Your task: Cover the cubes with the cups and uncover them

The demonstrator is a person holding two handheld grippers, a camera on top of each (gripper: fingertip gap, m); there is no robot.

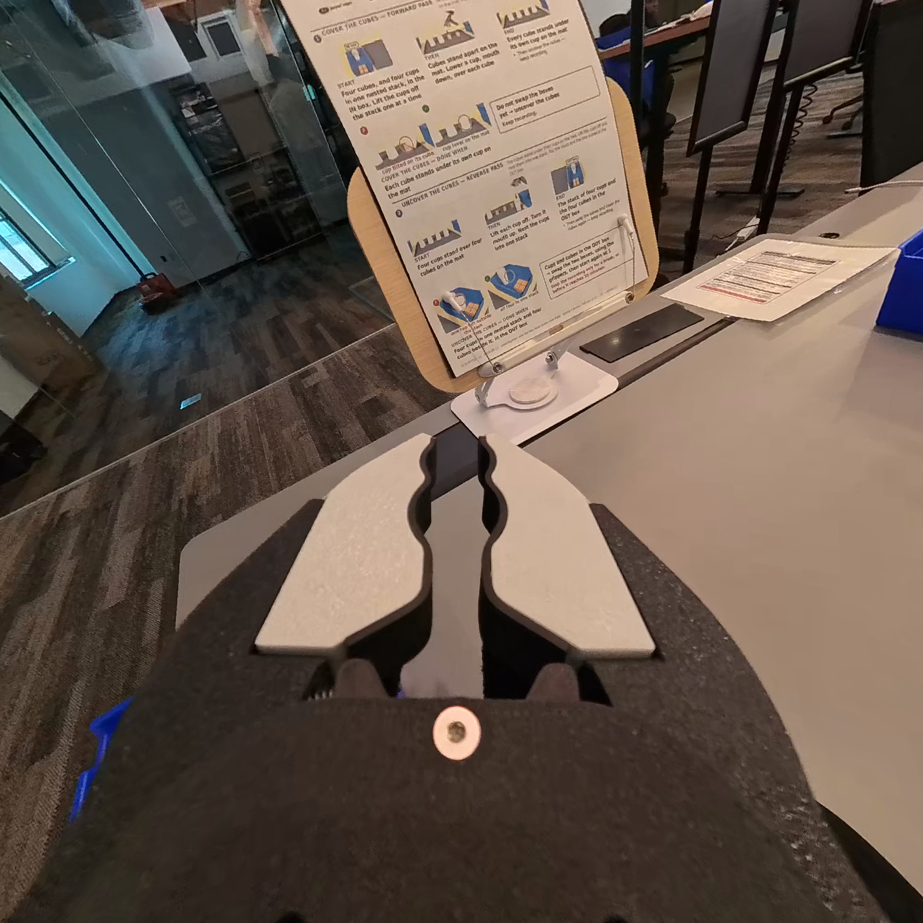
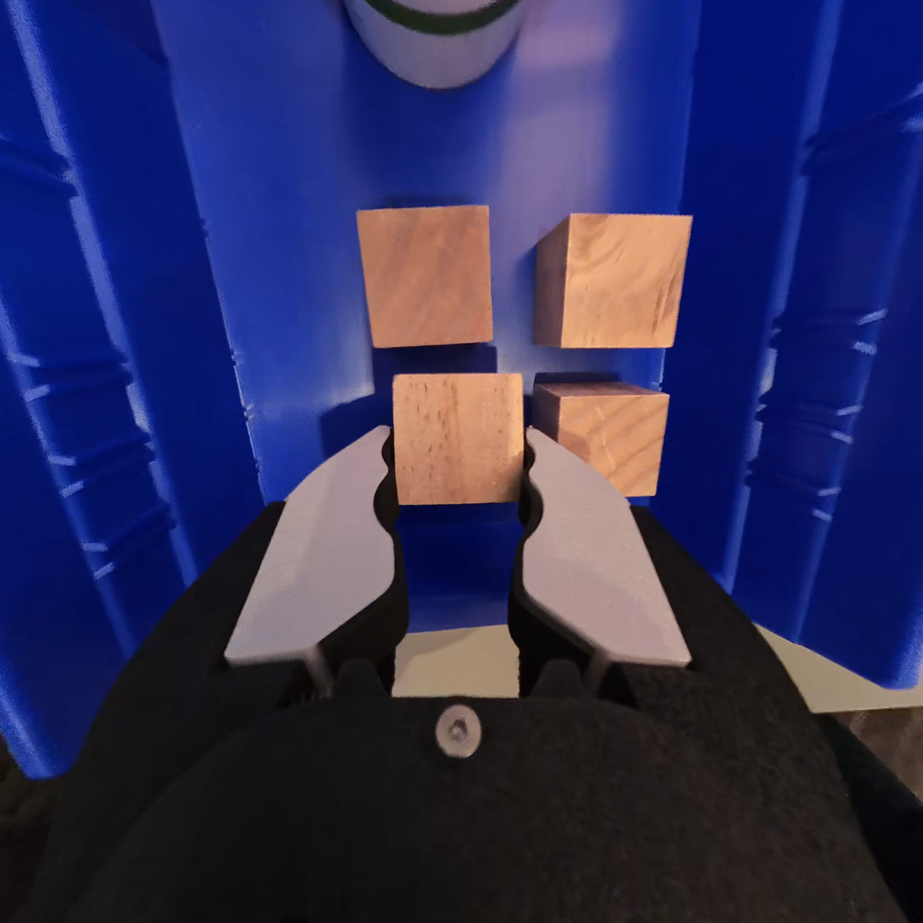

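Near-left pale wooden cube (image 2: 457,439), one of four in the blue plastic bin (image 2: 125,349), sits pinched between the right gripper (image 2: 457,452) tips, presumably for lifting out; white cup w/ dark band (image 2: 434,50) lies at the bin's far end. Left gripper (image 2: 457,452) idle over the grey table (image 1: 724,524), jaws narrow, holding nothing, aimed at the propped instruction sheet (image 1: 499,200).

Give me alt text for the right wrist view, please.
The right tongs grip the near-left wooden cube of four inside a blue bin. The other three cubes sit apart on the bin floor, and a white cup lies at the far end.
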